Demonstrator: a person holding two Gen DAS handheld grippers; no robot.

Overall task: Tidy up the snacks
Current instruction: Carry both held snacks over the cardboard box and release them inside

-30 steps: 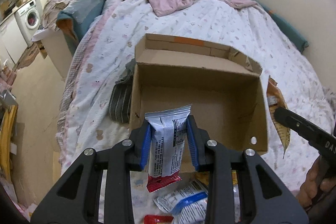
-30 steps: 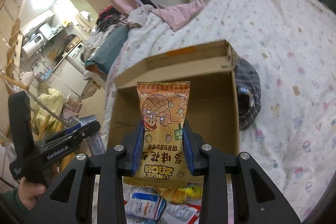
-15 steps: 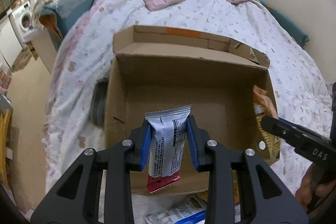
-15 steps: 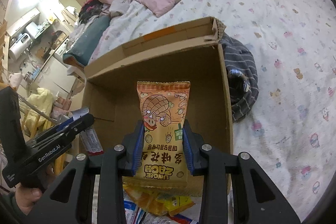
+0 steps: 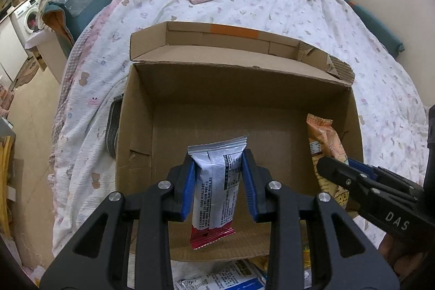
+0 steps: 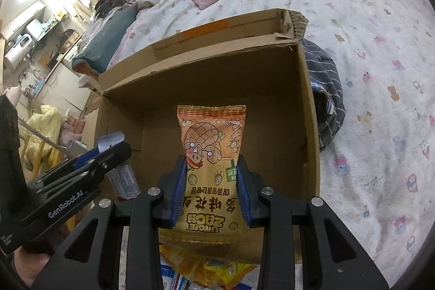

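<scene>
Left gripper: closed on the silver snack bar; the blue pads press both long sides, so the bar stands upright and cannot slip. Its red end hangs free below the pads.
Right gripper: closed on the orange peanut packet; it is held at the lower half, print upside down, the top end standing free above the fingers.
Position of both snacks: above the open cardboard box, inside its near edge, not yet resting on the floor of the box.
Box: it lies on the bed, flaps folded back, so the opening is free for both hands together.
Loose packets: on the bed just before the box, waiting.
Judgement: next, I think, lower and release, each snack on its own side.
</scene>
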